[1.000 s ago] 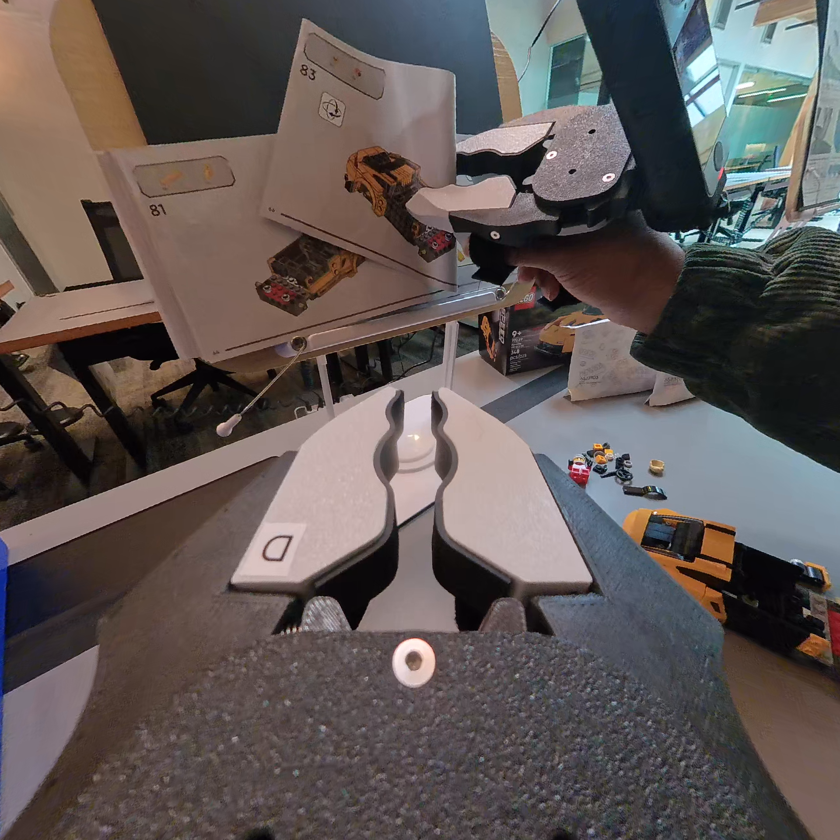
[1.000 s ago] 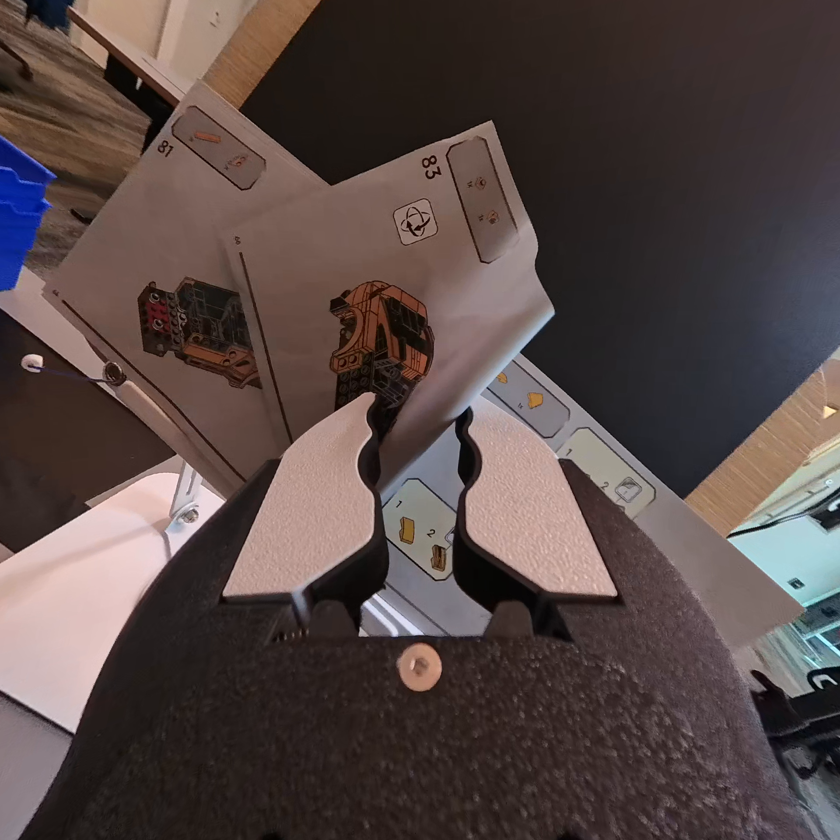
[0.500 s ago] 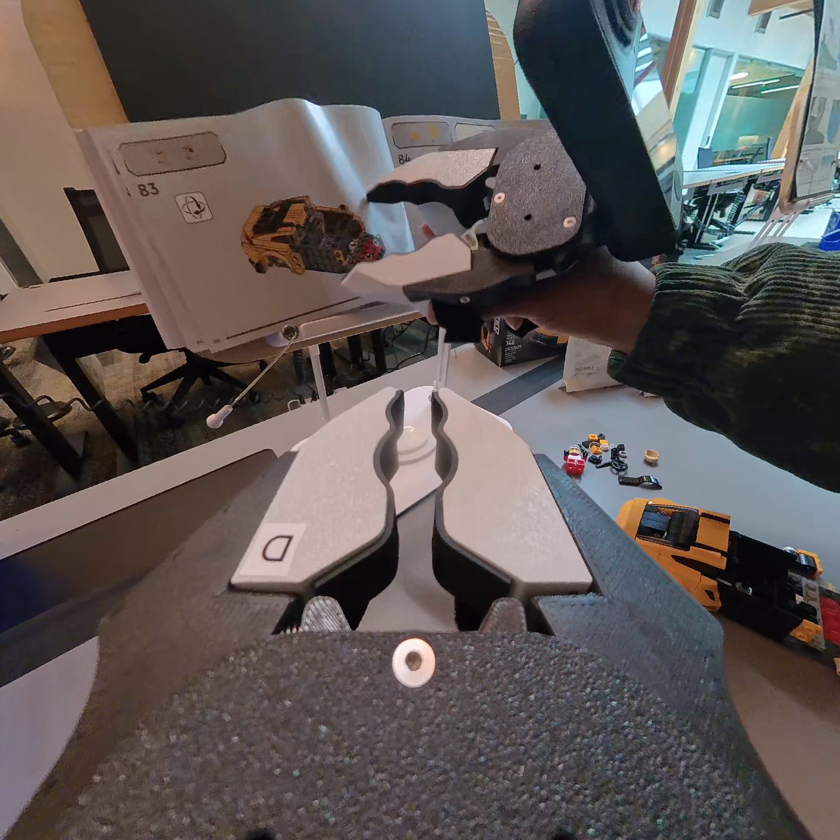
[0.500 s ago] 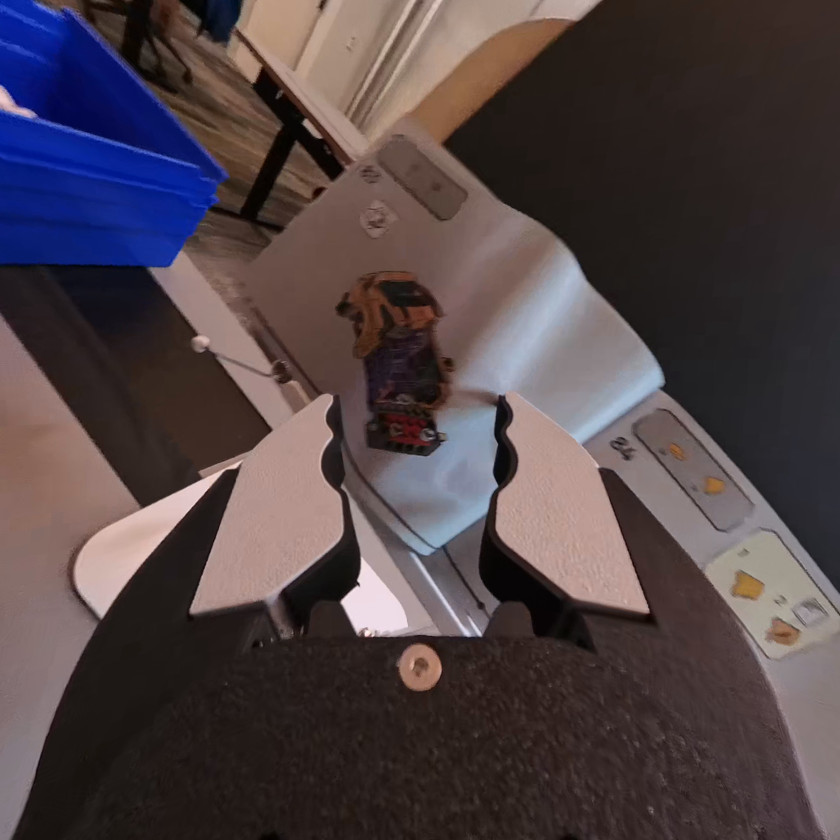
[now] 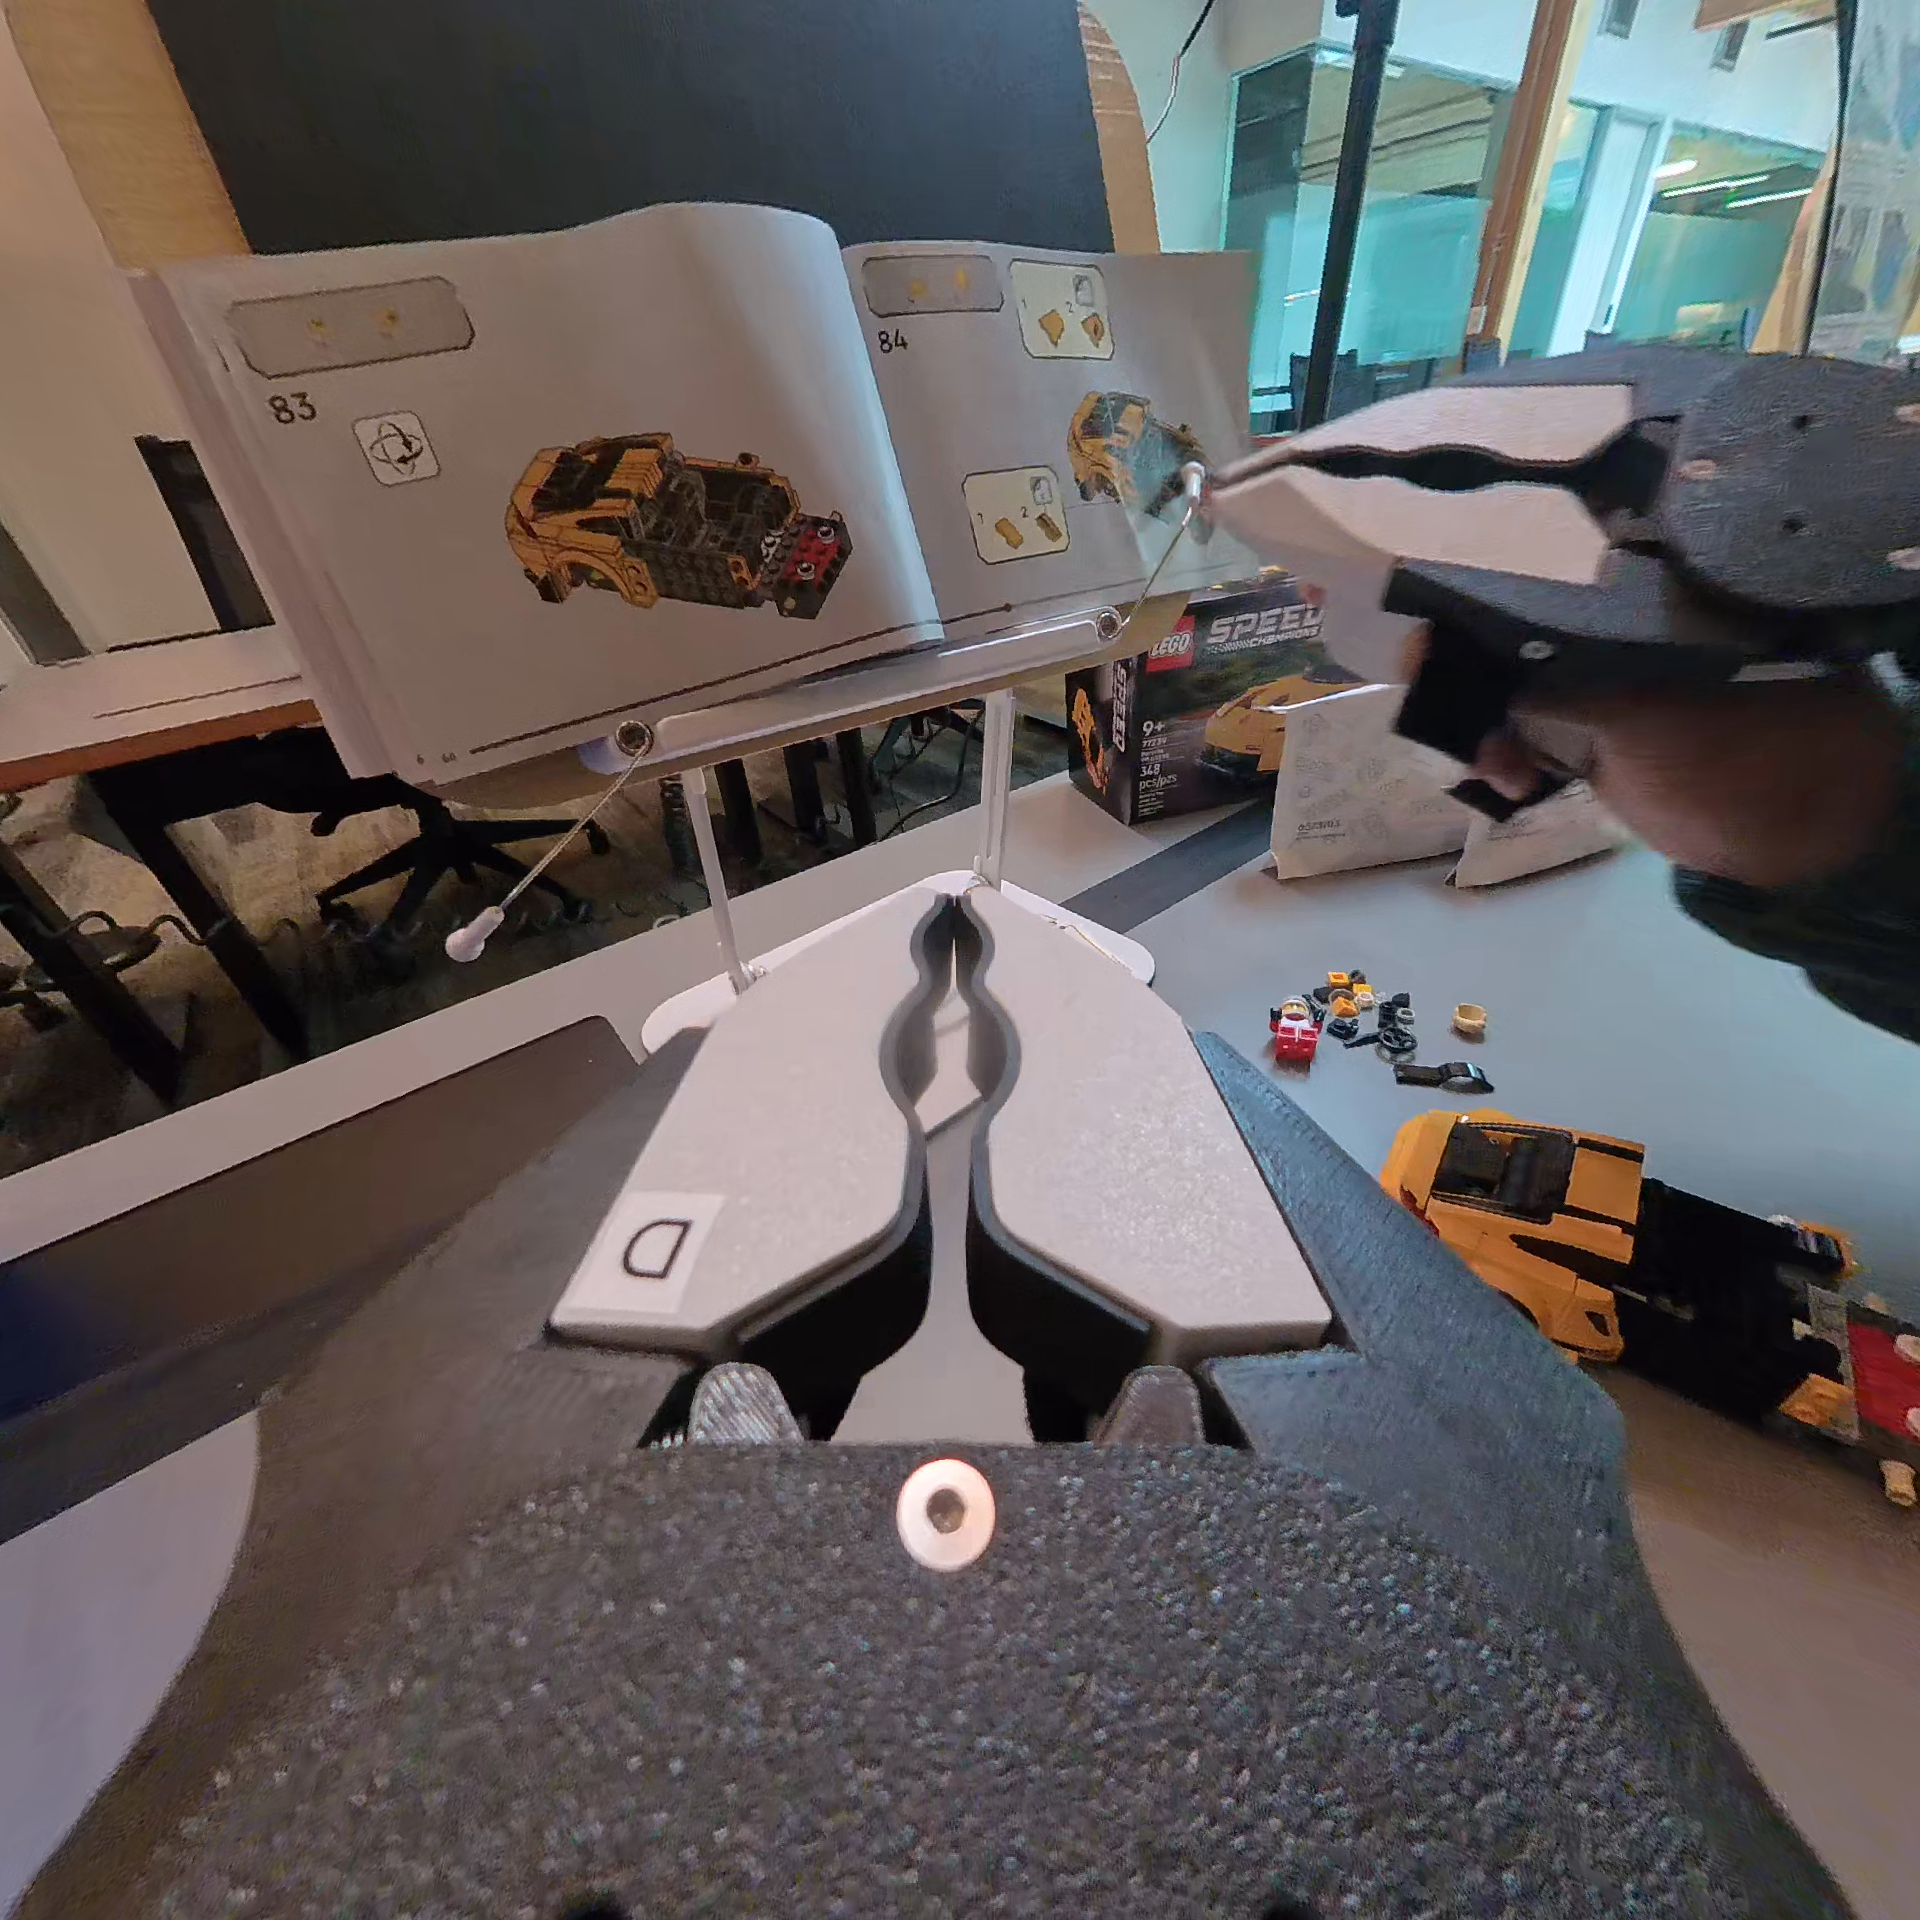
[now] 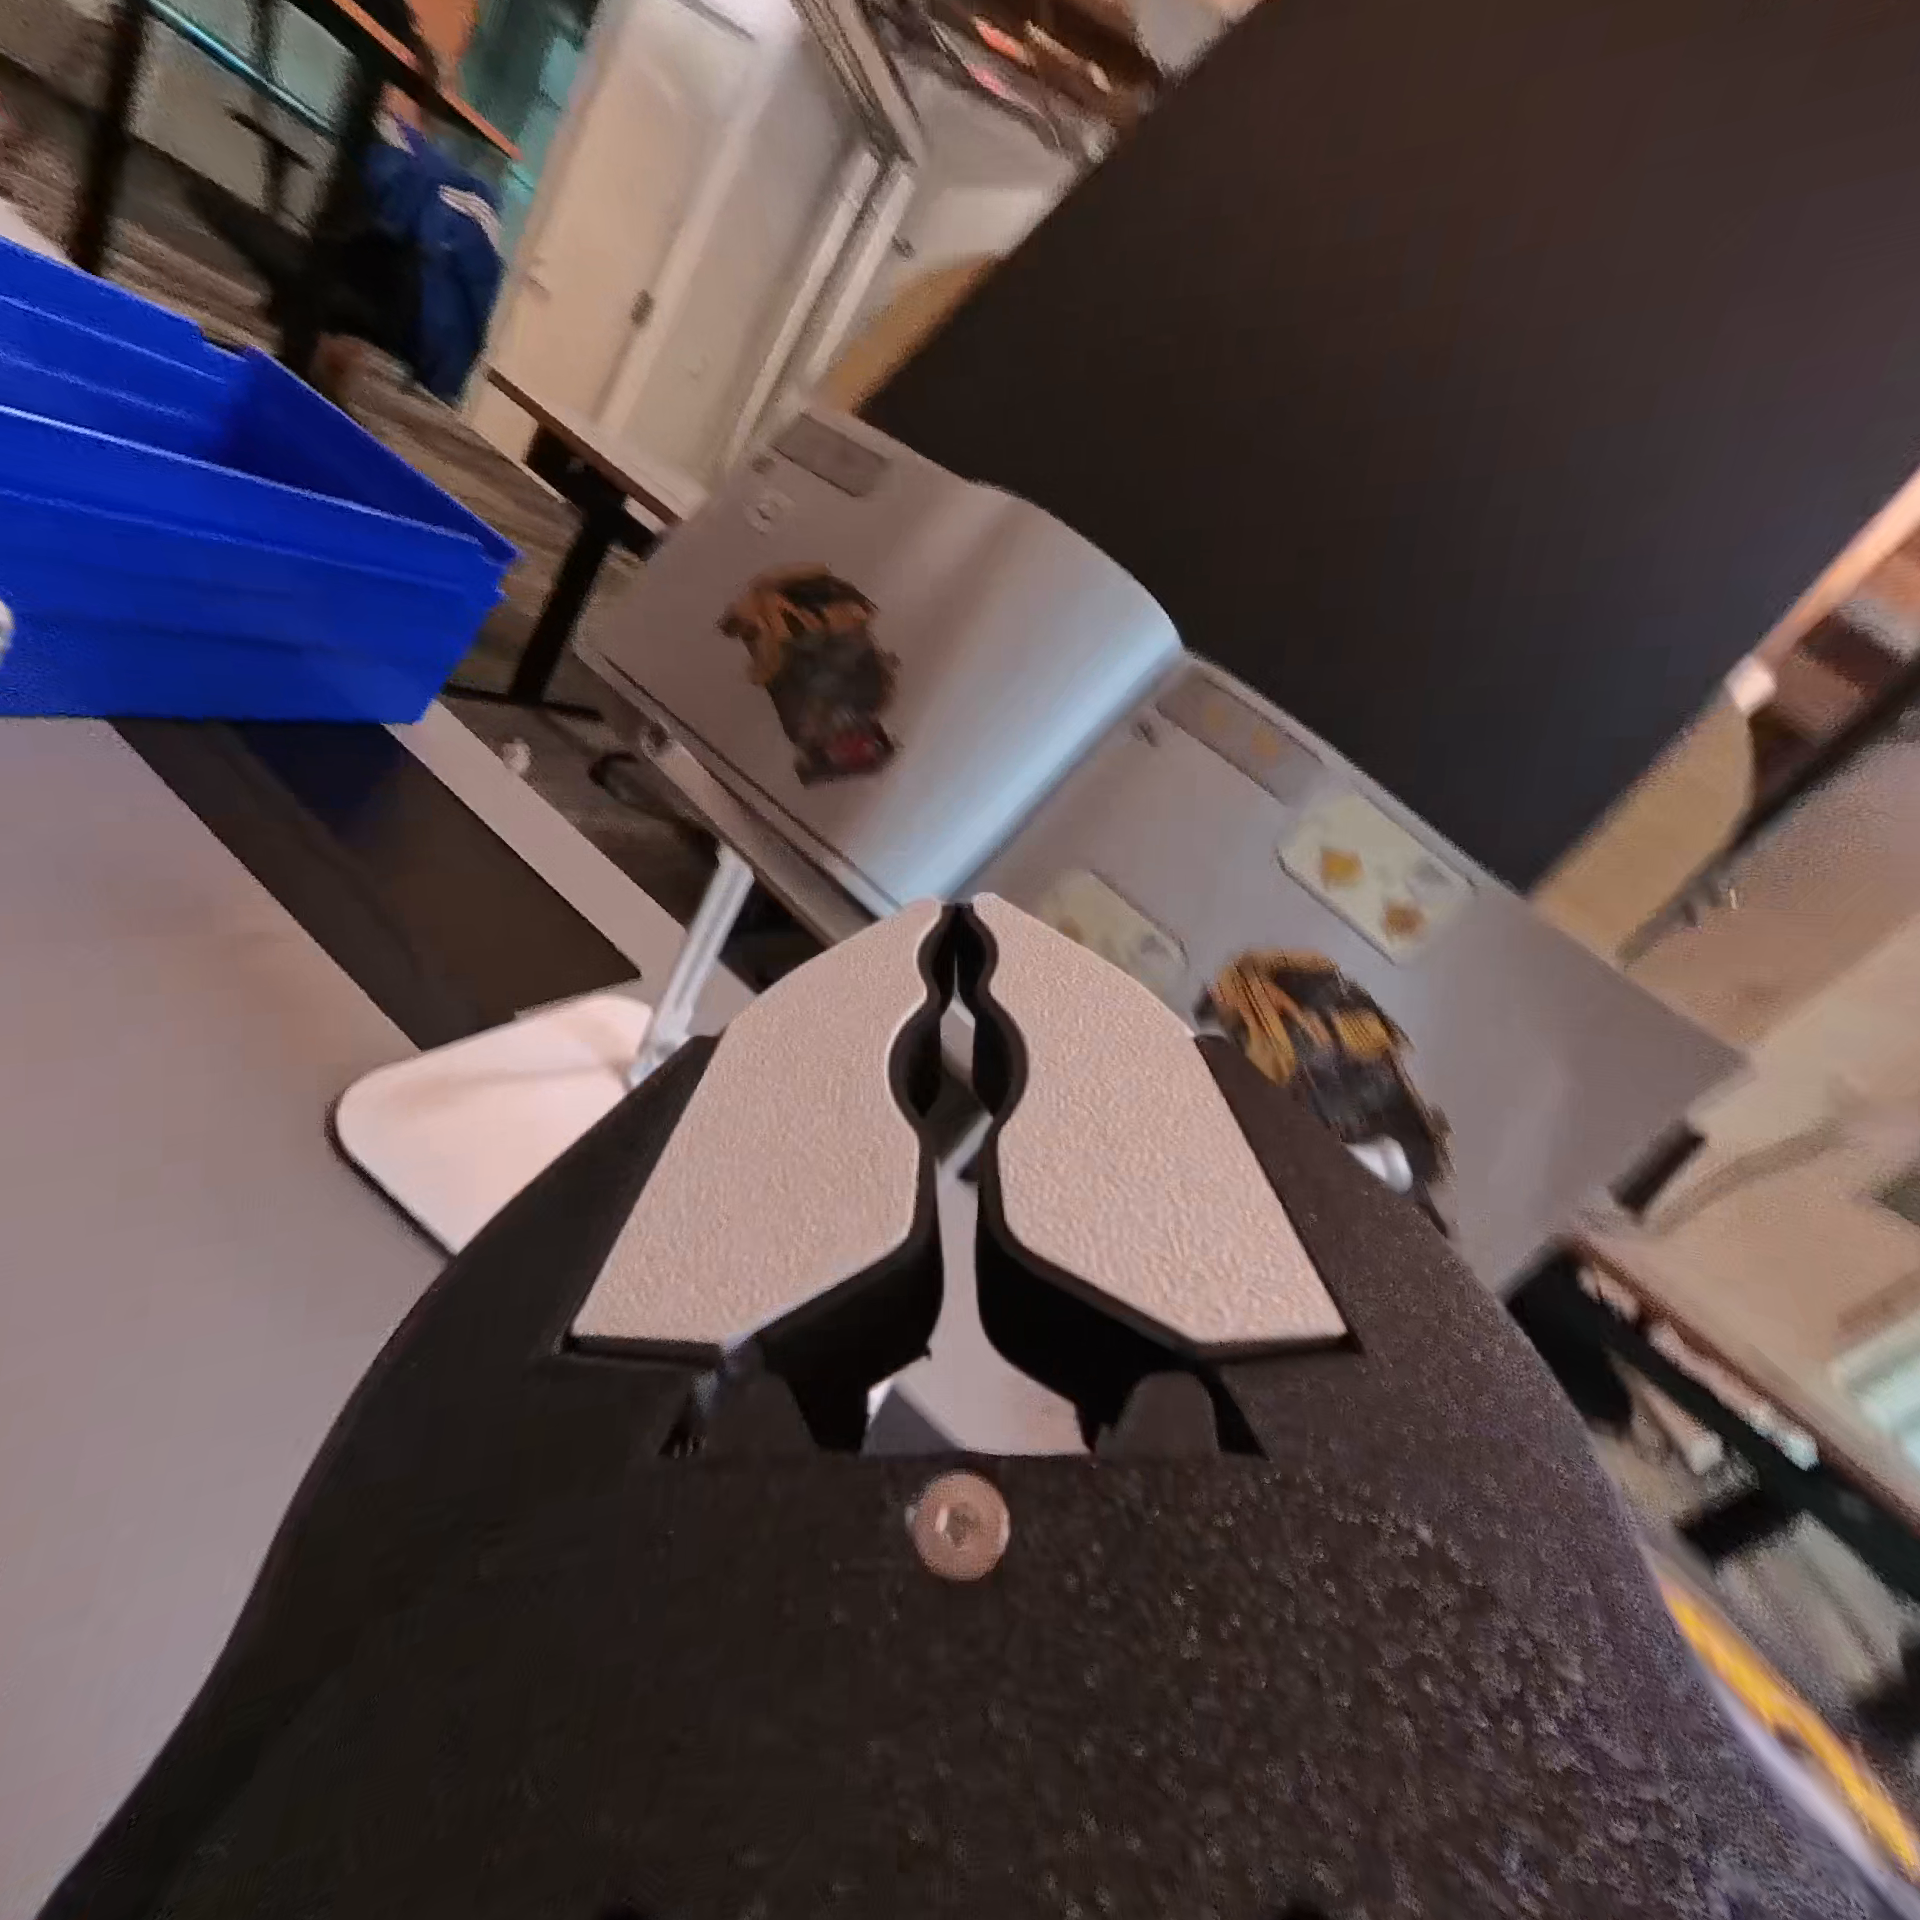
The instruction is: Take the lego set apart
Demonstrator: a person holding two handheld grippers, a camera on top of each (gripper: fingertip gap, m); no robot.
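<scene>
Car (image 5: 1621,1257) sits on table (image 5: 1662,987), right of left gripper (image 5: 954,914), nothing grasping it; loose bits (image 5: 1351,1023) beyond. Both jaws clenched, empty; right gripper (image 5: 1210,488) touches page clip (image 5: 1169,540) on manual (image 5: 623,488). Page-setting step; next likely needs jaws released, lowered onto car.

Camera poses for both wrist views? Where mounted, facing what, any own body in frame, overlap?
Left wrist: on the left tongs, facing the booklet on its stand, the car at right; right tongs and a hand show.
Right wrist: on the right tongs, tilted, blurred, facing the booklet; blue bins at left.
Shared: booklet, stand.
</scene>
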